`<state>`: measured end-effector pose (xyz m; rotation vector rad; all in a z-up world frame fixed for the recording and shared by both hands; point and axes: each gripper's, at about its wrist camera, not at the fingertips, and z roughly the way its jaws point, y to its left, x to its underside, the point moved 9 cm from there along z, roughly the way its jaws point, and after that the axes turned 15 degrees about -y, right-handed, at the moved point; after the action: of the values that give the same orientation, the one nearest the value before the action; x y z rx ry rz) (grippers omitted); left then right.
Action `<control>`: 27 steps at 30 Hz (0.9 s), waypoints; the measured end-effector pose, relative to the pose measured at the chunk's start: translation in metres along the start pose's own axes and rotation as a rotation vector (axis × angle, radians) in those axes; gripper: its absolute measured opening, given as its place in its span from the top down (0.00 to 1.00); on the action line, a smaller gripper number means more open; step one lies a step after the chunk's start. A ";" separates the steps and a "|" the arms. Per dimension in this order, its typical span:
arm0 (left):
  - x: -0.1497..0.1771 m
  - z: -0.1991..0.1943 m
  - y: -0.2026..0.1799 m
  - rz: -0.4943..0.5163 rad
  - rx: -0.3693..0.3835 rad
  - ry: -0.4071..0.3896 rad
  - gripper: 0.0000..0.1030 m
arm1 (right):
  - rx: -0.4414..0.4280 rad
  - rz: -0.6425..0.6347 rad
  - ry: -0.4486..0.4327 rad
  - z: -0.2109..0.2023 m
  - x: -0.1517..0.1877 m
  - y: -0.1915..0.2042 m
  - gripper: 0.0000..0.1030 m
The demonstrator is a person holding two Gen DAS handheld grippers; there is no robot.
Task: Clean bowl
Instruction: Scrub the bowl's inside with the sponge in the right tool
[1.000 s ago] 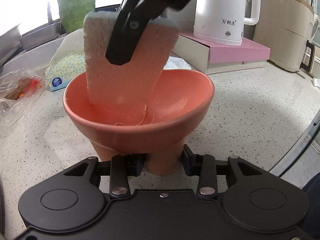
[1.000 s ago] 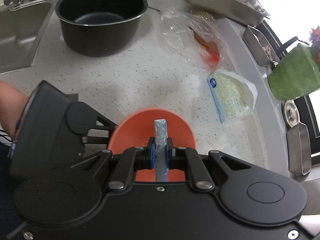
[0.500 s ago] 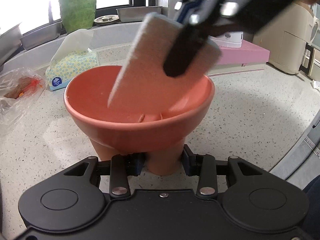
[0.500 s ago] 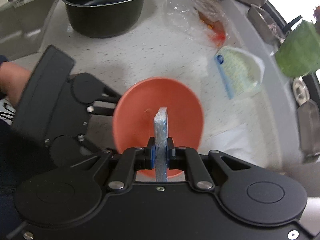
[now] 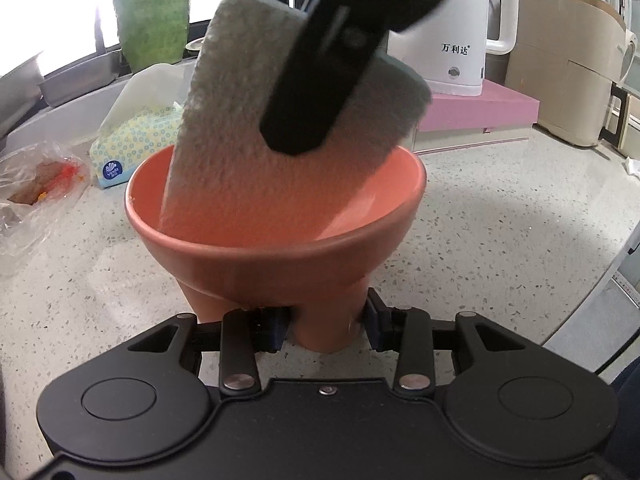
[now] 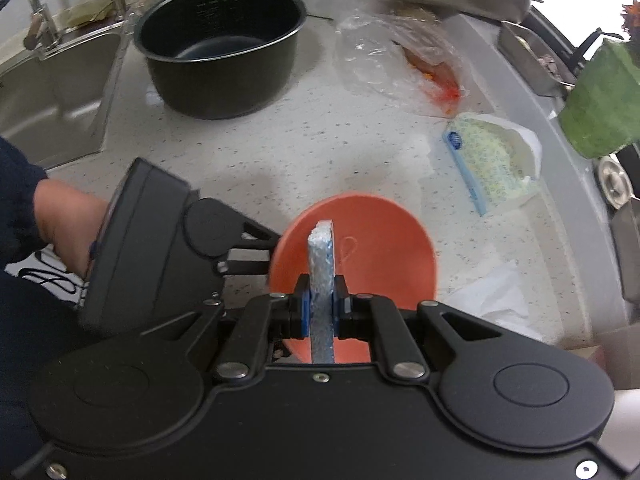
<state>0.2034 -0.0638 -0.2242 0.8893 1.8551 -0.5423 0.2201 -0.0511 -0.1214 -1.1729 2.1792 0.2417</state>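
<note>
Left gripper [image 5: 326, 326] and right gripper [image 6: 321, 300] both clamped.

Sponge [image 5: 256, 128] swung back from the steep lean of half a second ago, now tilted less and lower edge dipped again toward the left inner wall of the bowl [image 5: 280, 256]. Right claw [image 6: 321, 312] shifted above the bowl's near-left part, with more of the bowl's floor uncovered.

The white kettle [image 5: 440, 40] bears the Chinese characters "万利达".
</note>
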 end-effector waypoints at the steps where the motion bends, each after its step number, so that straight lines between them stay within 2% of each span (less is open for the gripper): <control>1: 0.000 0.000 0.000 -0.005 -0.002 -0.001 0.64 | 0.003 0.004 -0.002 -0.001 0.000 -0.002 0.89; 7: 0.002 0.000 -0.003 -0.012 -0.024 -0.017 0.63 | 0.007 0.007 0.000 0.001 0.002 -0.004 0.89; 14: -0.001 0.002 -0.004 -0.016 -0.038 0.002 0.63 | 0.003 -0.003 -0.009 0.005 -0.003 -0.005 0.89; 23: -0.002 0.003 -0.002 -0.022 -0.041 0.007 0.63 | 0.117 -0.029 0.018 0.013 0.002 -0.042 0.89; 27: -0.001 0.002 -0.003 -0.023 -0.043 0.003 0.63 | 0.119 -0.010 0.027 0.001 0.014 -0.052 0.89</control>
<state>0.2031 -0.0677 -0.2240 0.8417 1.8746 -0.5135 0.2569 -0.0904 -0.1236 -1.1261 2.1785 0.0911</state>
